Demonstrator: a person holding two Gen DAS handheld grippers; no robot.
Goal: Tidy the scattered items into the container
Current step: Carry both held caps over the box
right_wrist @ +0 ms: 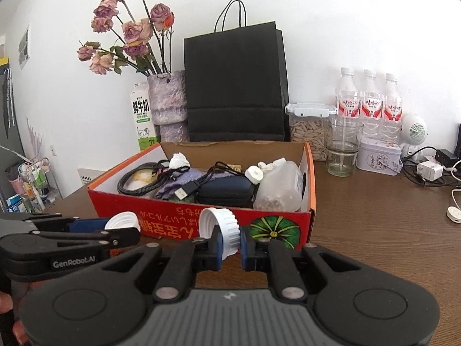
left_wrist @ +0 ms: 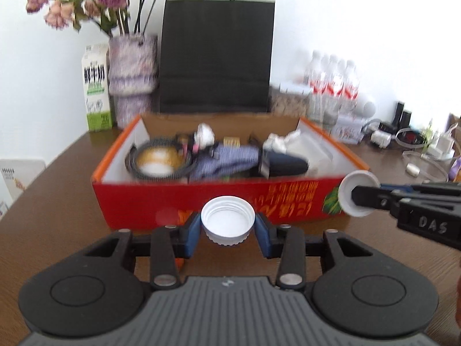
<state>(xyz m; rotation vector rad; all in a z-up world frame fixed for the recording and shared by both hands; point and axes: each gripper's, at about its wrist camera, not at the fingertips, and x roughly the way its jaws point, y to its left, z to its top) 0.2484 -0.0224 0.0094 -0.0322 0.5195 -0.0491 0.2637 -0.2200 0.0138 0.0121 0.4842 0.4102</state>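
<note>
Caps first: two white screw caps are in hand, both low in frame before the red cardboard box (right_wrist: 201, 219). Left gripper (left_wrist: 227, 226) has its blue pads closed across the sides of one white cap (left_wrist: 227, 220), open side up, at lower centre of the left wrist view. Right gripper (right_wrist: 230, 238) is nearly closed, pinching the second white cap (right_wrist: 223, 230) on edge at lower centre of the right wrist view. Each gripper shows in the other's view at the frame edge.

Box stands on a brown wooden table (right_wrist: 374, 216), centre frame, already holding cables, a dark pouch (right_wrist: 227, 191), a clear plastic bottle (right_wrist: 279, 190) and crumpled white paper.

Behind it, upper centre: black paper bag (right_wrist: 234, 86). Upper left: vase of dried roses (right_wrist: 167, 101) and milk carton (right_wrist: 142, 118). Right: water bottles (right_wrist: 370, 101).
</note>
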